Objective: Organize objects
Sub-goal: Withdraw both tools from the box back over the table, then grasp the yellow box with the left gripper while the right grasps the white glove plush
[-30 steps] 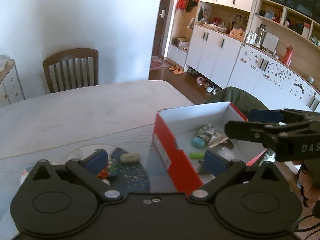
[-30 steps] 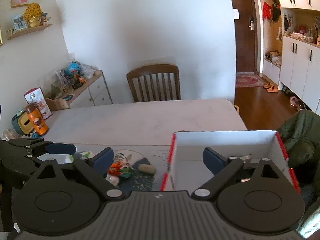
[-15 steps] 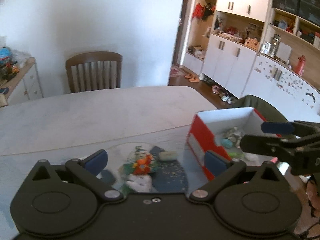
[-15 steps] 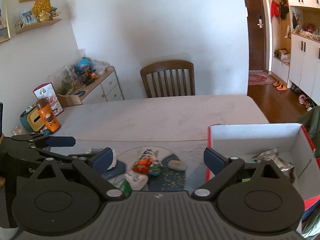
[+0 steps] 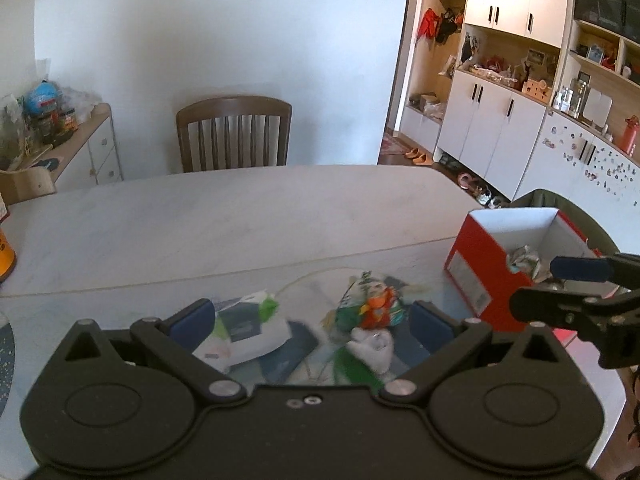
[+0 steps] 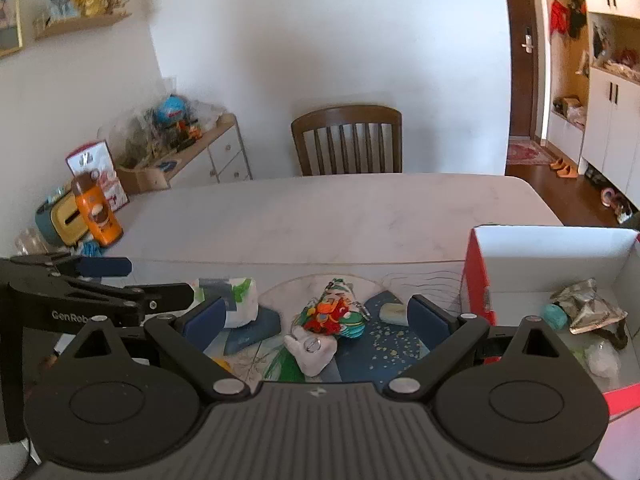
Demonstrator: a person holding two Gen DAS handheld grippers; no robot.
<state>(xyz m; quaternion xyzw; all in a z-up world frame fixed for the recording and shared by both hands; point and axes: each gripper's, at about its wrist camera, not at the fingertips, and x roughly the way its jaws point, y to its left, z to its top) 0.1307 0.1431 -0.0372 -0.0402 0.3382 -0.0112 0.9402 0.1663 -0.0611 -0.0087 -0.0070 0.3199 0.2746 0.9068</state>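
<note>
Toy (image 6: 334, 314) lies lengthwise toward the chair (image 6: 347, 140); both grippers (image 5: 308, 318) (image 6: 316, 314) wide, empty

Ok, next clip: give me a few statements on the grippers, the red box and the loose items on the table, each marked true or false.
1. Both grippers are open and hold nothing. True: the left gripper and the right gripper have their jaws spread wide, nothing between them.
2. The red box is empty. False: it holds crumpled foil and a teal ball, among other bits.
3. The orange toy lies on the table, outside the box. True.
4. The wooden chair lies tipped over. False: it stands upright at the table's far side.
5. The tissue pack is inside the box. False: it lies on the table, left of the toy.
</note>
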